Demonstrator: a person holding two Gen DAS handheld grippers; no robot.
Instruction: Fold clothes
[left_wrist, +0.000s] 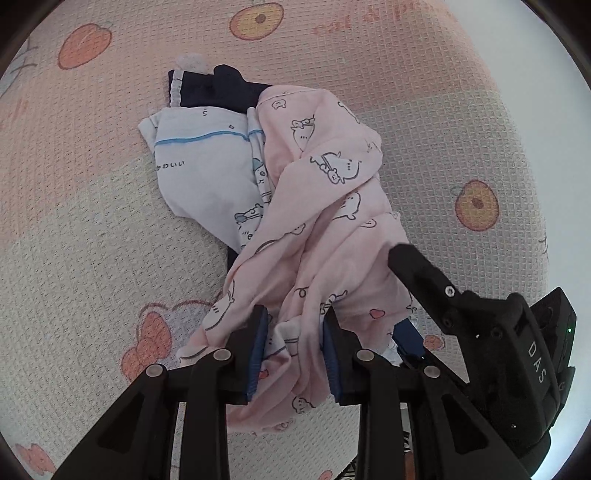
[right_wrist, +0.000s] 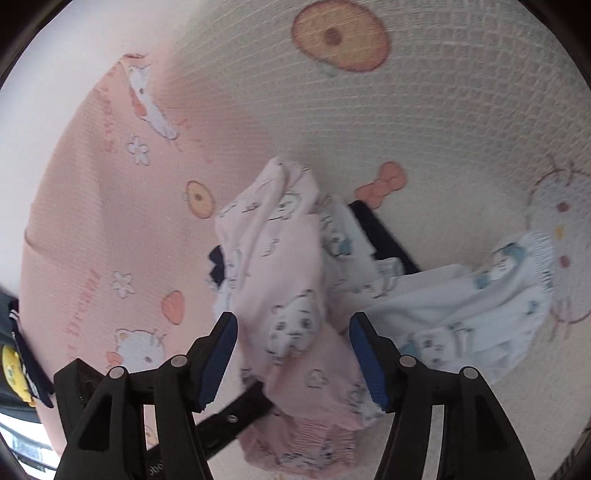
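Lying crumpled at frame centre, the pink garment (left_wrist: 325, 206) drapes over white (left_wrist: 207, 162) and navy (left_wrist: 218, 88) pieces. Left gripper (left_wrist: 295, 347) pinches its lower bunch; right gripper (right_wrist: 293, 354) stands spread around it. Judged soft, light, limp: take hold at a hem.

Pink printed garments (left_wrist: 325, 206): one
White printed garments (left_wrist: 207, 162): two
Navy garments (left_wrist: 218, 88): one
Grippers (left_wrist: 295, 350): two
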